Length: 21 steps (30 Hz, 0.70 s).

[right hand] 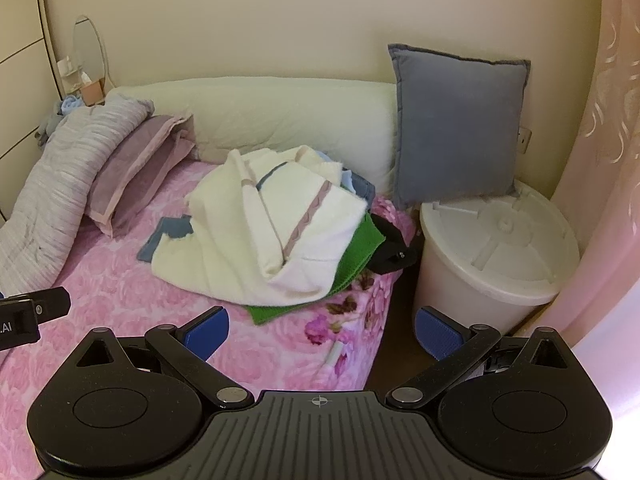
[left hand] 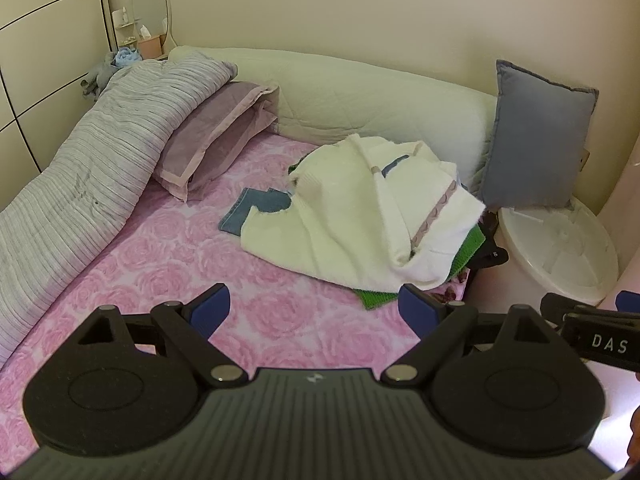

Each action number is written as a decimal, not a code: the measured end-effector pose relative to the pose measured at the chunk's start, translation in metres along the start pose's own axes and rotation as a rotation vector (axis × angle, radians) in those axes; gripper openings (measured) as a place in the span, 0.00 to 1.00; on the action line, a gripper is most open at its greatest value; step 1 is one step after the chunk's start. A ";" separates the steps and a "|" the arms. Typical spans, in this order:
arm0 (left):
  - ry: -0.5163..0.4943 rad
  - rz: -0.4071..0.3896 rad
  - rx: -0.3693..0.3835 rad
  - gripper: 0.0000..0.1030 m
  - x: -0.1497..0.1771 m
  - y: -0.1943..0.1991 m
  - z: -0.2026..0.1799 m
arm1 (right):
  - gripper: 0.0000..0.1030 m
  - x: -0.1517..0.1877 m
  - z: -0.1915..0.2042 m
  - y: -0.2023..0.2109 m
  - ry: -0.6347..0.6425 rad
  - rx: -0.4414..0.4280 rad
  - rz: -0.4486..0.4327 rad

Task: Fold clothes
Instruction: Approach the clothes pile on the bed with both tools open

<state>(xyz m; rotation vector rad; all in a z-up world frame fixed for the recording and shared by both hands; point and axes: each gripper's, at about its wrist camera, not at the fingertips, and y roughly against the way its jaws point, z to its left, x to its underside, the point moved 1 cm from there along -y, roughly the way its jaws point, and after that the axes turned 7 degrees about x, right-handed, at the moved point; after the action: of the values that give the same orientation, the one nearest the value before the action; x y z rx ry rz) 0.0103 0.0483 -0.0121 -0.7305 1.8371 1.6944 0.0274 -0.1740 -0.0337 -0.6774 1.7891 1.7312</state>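
Both claws, left claw [left hand: 314, 308] and right claw [right hand: 322, 330], hang spread apart holding nothing over the bed [right hand: 132, 300], while the cream sweater [right hand: 256, 232] sits rumpled atop a clothes pile [right hand: 352, 248] by the bed's right edge, so a careless tug could probably drag stuff overboard.

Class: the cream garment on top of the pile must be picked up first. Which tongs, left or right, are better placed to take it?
Probably the left tongs: open, over the bedspread, facing the cream garment. The right tongs, also open, hang partly past the bed's edge toward the white bin.
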 end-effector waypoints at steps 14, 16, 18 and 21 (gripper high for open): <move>0.031 0.027 0.017 0.87 -0.001 -0.010 0.023 | 0.99 0.003 0.007 -0.004 -0.010 0.027 0.009; 0.029 0.035 0.017 0.87 -0.002 -0.013 0.025 | 0.99 0.002 0.006 -0.006 -0.015 0.036 0.016; 0.028 0.040 0.014 0.87 -0.003 -0.016 0.026 | 0.99 0.001 0.007 -0.008 -0.019 0.042 0.020; 0.034 0.049 0.013 0.88 -0.005 -0.021 0.029 | 0.99 -0.001 0.007 -0.011 -0.020 0.046 0.021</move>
<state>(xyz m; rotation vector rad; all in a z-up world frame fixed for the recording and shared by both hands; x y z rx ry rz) 0.0288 0.0757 -0.0256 -0.7188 1.9012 1.7093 0.0359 -0.1672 -0.0413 -0.6219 1.8226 1.6990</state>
